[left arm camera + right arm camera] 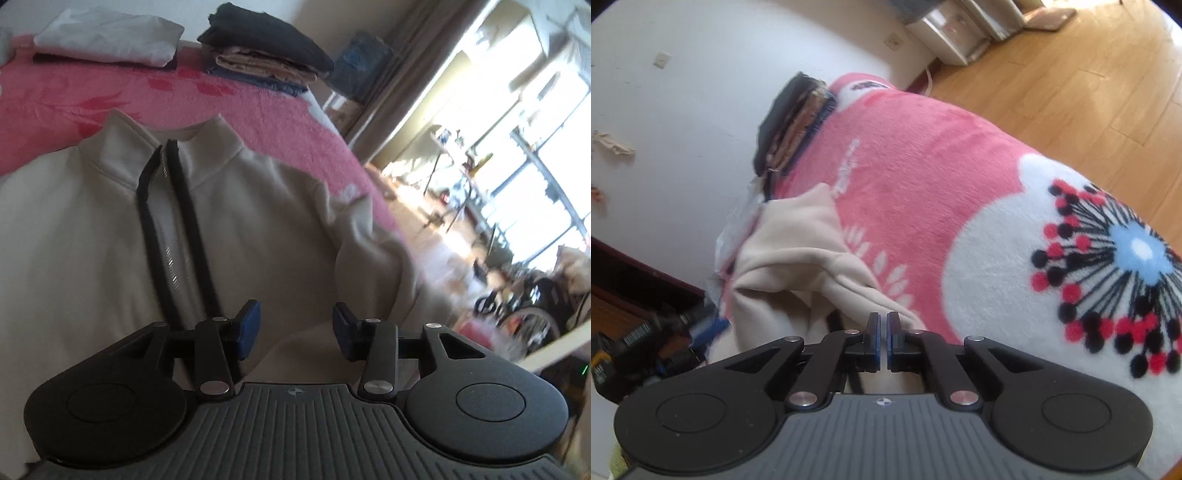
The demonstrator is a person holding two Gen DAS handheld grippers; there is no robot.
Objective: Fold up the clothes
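A cream zip-up jacket (110, 229) lies front-up on the pink blanket (280, 122), its black-edged zipper (173, 229) partly undone and one sleeve (369, 251) bunched at the bed's right edge. My left gripper (295, 330) hovers over the jacket's lower front, open, with nothing between its blue pads (249, 328). In the right wrist view my right gripper (884, 332) is shut; a raised fold of the cream jacket (798, 258) runs up to its tips and seems pinched there.
Two folded piles sit at the far side of the bed: a white one (110, 37) and a dark-topped stack (266, 48), the stack (790, 125) also showing beside the wall. Wooden floor (1071, 74) lies past the bed's edge. Wheels and clutter (524, 314) stand by the bright windows.
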